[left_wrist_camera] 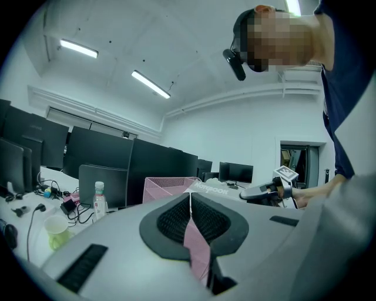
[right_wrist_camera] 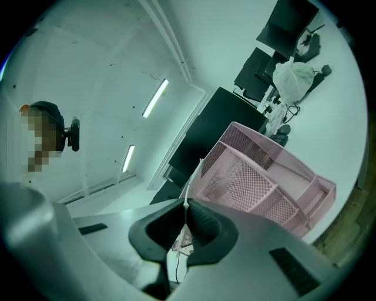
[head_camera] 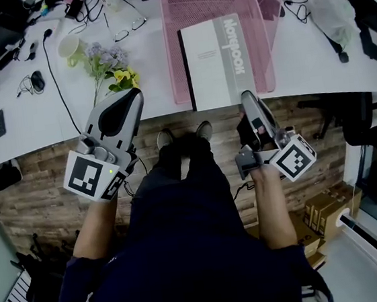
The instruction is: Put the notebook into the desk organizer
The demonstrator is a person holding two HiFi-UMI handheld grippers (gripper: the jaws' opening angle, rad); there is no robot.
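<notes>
While inside right claw [head_camera: 246,96], notebook [head_camera: 218,59] corner

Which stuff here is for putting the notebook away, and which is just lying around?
For the job: notebook, pink desk organizer, right gripper pinching the notebook's corner.

Just lying about: flowers, cup, glasses, white bag.
</notes>
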